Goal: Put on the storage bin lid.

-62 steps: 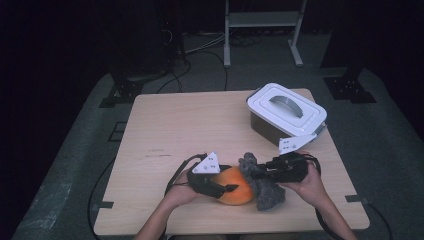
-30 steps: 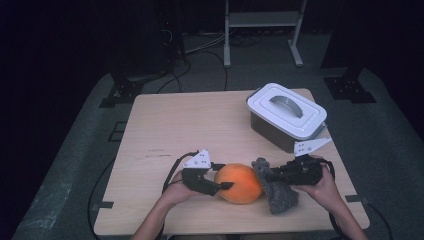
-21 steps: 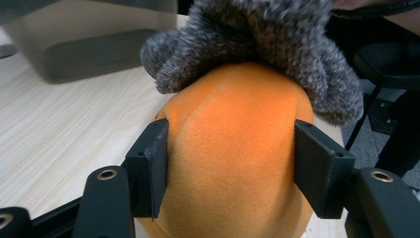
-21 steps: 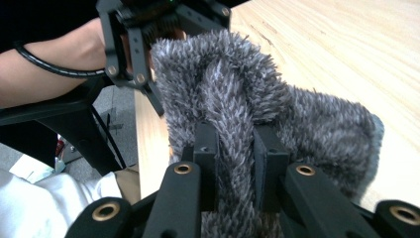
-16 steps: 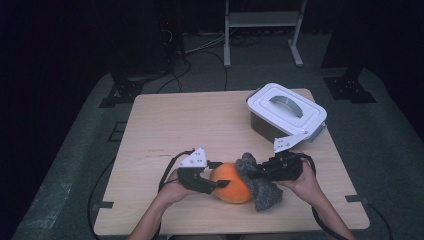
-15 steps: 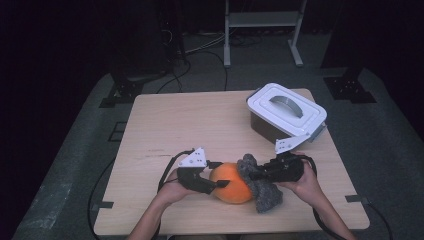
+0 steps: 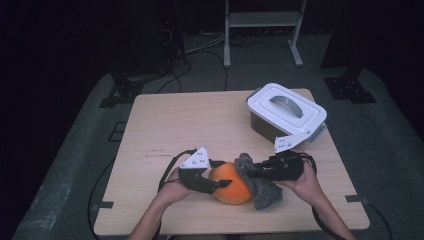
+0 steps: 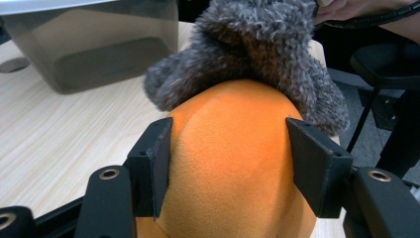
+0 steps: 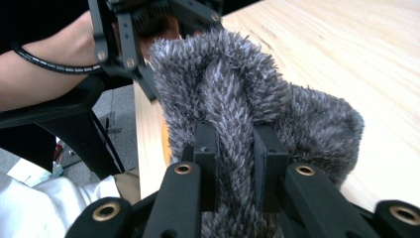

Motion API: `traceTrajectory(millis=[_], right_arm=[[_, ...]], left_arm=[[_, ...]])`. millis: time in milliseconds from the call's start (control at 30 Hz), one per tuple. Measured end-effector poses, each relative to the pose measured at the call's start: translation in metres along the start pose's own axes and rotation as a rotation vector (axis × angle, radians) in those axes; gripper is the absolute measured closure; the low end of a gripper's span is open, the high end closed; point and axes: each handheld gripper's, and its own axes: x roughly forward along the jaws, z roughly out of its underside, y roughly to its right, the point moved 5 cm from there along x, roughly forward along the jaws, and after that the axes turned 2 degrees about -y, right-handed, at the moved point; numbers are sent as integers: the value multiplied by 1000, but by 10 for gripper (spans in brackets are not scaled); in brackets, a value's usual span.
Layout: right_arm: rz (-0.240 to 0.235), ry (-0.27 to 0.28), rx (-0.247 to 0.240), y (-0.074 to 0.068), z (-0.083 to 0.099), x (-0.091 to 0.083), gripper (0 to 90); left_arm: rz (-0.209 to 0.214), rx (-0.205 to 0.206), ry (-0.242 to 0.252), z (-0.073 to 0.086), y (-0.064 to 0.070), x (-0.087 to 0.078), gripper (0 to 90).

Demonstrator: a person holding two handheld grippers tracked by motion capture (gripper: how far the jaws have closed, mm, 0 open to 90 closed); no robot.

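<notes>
Wiping looks midway: at lower centre of the high view, the left gripper (image 7: pixel 216 186) clamps the round orange foam ball (image 7: pixel 231 182) while the right gripper (image 7: pixel 253 171) pinches a fuzzy grey cloth (image 7: pixel 262 189) draped over the ball's right side; the rest remains uncovered.

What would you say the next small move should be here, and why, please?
Probably sweep the right gripper and its grey fuzzy cloth further across the orange ball. The left gripper clamps the ball on both sides, steadying it on the table, and the cloth, pinched in the right jaws, drapes over only its far side.
</notes>
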Motion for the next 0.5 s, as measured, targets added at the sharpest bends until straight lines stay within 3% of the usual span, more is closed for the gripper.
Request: traceTrajectory(millis=[133,200,333,400,500], right_arm=[[6,-33,-11,-1,3,9,755],[19,-58,-11,1,11,11,755],[13,-58,32,10,30,5,756],[13,-57,42,12,33,3,756],[-3,-54,61,14,43,-3,755]], left_arm=[[8,-1,-13,3,1,2,334],[22,-11,5,5,0,4,292],[30,-34,31,4,-4,1,189],[30,-60,36,9,-9,2,179],[75,-138,55,18,-15,10,108]])
